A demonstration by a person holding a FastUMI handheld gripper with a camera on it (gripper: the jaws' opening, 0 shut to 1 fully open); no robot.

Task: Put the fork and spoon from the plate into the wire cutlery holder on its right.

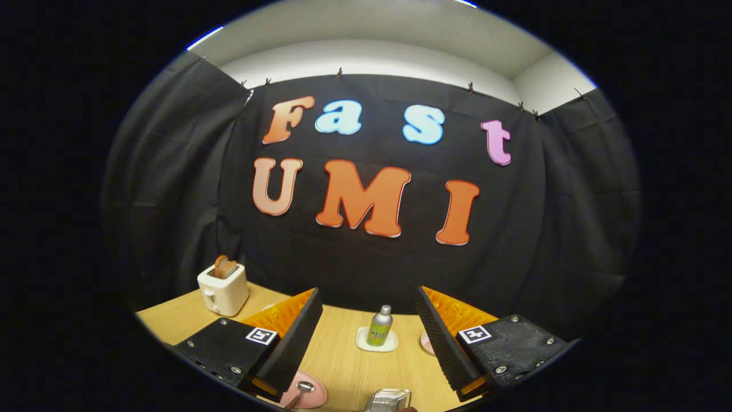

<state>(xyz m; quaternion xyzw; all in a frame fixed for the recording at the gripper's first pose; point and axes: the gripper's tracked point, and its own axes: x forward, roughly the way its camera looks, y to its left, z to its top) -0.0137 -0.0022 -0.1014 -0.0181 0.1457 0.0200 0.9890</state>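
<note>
The wooden surface (349, 366) carries everything within easy reach. The tongs (366, 337) hang released and empty above it, spread wide, likely lining up a grab. Low between the fingers sits the pink plate (311, 396) bearing a spoon (302, 390); the wire holder (389, 399) stands just right of it.

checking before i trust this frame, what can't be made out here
- Fork: cannot be picked out; the pink plate is mostly behind one finger, with just a spoon visible.
- Wire cutlery holder: cut off low between the open gripper fingers.
- Pink item: half hidden behind the other finger.
- Bottle label: too small.
</note>
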